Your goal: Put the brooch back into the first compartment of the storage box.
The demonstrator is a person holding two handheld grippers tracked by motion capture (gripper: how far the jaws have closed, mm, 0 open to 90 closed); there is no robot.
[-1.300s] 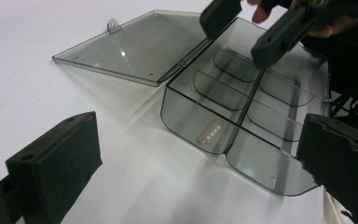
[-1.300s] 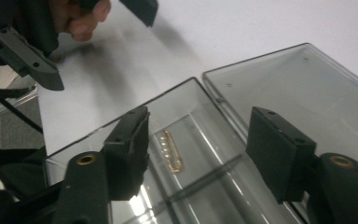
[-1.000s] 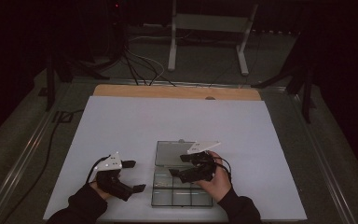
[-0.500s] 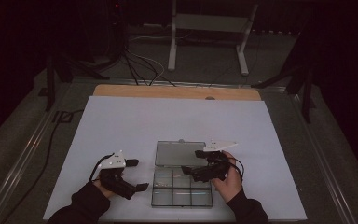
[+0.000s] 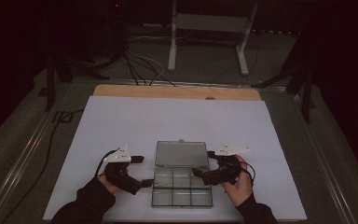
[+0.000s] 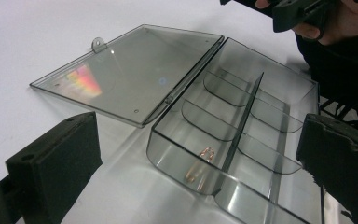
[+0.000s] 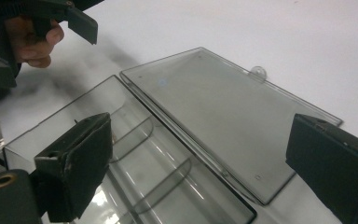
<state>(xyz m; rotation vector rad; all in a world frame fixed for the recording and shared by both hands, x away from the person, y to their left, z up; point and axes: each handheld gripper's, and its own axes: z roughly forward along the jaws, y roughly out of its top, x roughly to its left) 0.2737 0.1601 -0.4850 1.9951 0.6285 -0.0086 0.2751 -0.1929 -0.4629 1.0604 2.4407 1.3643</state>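
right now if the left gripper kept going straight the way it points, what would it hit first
Probably the near wall of the clear compartment box, since the left gripper stands open just short of it. Depth is hard to judge.

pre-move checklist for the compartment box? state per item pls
1. Lid fully open, lying flat on the white table top: ok.
2. Compartment box sits level between the two grippers: ok.
3. Right gripper jaws open with nothing between them; they have just been opening: ok.
4. Left gripper jaws open at the box's left wall, nothing gripped: ok.
5. Small copper-coloured safety pin lies in a compartment along the box's left side: ok.
6. Other compartments free of parts: cannot tell, the clear walls glare.
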